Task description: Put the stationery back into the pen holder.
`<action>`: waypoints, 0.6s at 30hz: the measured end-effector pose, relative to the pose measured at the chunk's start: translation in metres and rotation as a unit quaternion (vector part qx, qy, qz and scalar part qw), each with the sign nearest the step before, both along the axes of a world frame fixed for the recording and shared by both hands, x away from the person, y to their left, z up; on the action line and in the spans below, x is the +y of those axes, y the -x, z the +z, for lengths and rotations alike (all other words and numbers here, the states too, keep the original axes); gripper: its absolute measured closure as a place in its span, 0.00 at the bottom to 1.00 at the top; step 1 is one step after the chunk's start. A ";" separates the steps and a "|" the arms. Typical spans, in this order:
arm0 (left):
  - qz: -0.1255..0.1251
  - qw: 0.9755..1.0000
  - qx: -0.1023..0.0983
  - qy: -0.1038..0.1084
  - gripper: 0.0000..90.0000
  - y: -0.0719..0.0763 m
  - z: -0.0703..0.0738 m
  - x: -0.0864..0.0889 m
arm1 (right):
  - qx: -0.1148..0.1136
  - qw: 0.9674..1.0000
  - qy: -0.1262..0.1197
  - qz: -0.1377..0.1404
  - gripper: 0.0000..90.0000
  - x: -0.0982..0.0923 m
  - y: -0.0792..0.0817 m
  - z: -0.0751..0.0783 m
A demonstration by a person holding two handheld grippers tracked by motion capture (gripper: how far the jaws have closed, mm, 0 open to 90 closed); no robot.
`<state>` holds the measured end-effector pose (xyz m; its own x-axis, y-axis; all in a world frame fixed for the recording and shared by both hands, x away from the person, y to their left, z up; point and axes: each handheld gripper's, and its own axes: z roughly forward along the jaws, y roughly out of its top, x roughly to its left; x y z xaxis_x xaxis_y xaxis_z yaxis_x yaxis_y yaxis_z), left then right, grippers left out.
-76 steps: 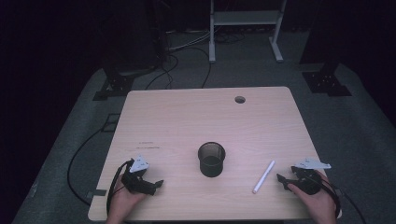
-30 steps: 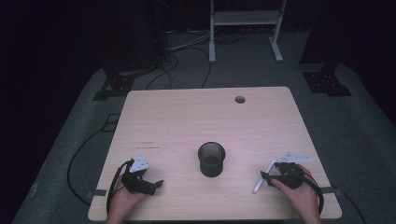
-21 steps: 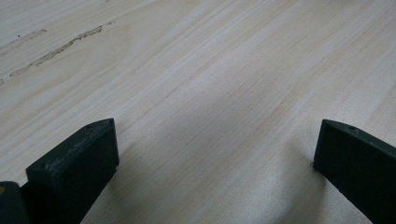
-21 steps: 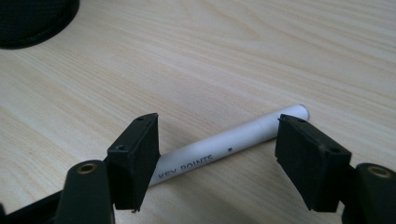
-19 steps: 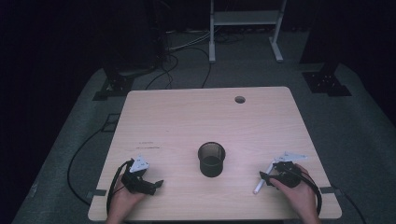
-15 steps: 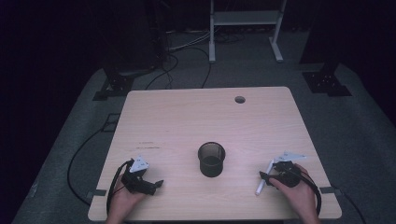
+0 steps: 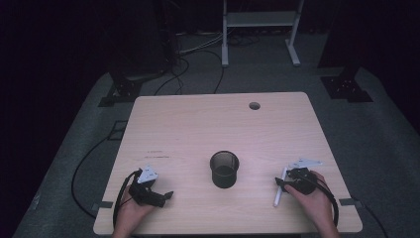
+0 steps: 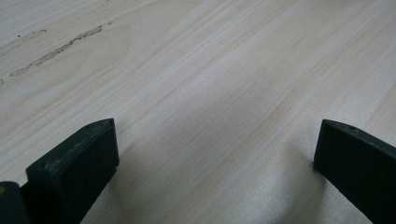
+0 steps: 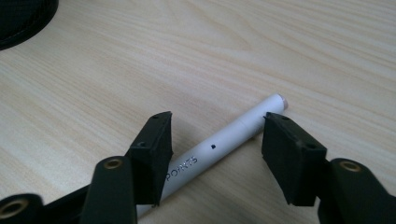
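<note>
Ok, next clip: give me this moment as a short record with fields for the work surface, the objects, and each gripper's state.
surface: light wooden table
objects: white pen lying flat; black mesh cup upright at mid-table
right gripper: jaws straddle the pen and have just been closing; pads not yet pressing on it
left gripper: open over bare wood, nothing between the jaws
pen to cup: apart, pen lies to the cup's right in the high view
</note>
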<state>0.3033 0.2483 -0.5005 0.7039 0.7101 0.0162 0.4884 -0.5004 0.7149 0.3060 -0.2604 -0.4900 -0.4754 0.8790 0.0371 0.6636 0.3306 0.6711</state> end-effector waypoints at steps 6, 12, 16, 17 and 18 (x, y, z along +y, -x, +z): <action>0.000 1.000 0.000 0.000 0.00 0.000 0.000 0.000 | -0.002 1.000 0.003 0.001 0.53 0.000 -0.006 0.000; 0.000 1.000 0.000 0.000 0.00 0.000 0.000 0.000 | 0.000 1.000 0.003 -0.001 0.60 0.001 -0.010 0.001; 0.000 1.000 0.000 0.000 0.00 0.000 0.000 0.000 | 0.003 1.000 0.000 -0.003 0.64 0.001 -0.012 0.002; 0.000 1.000 0.000 0.000 0.00 0.000 0.000 0.000 | 0.005 1.000 0.000 -0.002 0.67 0.001 -0.015 0.002; 0.000 1.000 0.000 0.000 0.00 0.000 0.000 0.000 | 0.005 1.000 0.000 -0.002 0.67 0.001 -0.015 0.002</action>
<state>0.3033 0.2483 -0.5005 0.7039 0.7101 0.0163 0.4884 -0.5005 0.7148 0.3205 -0.2596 -0.4878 -0.4711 0.8811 0.0426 0.6716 0.3269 0.6648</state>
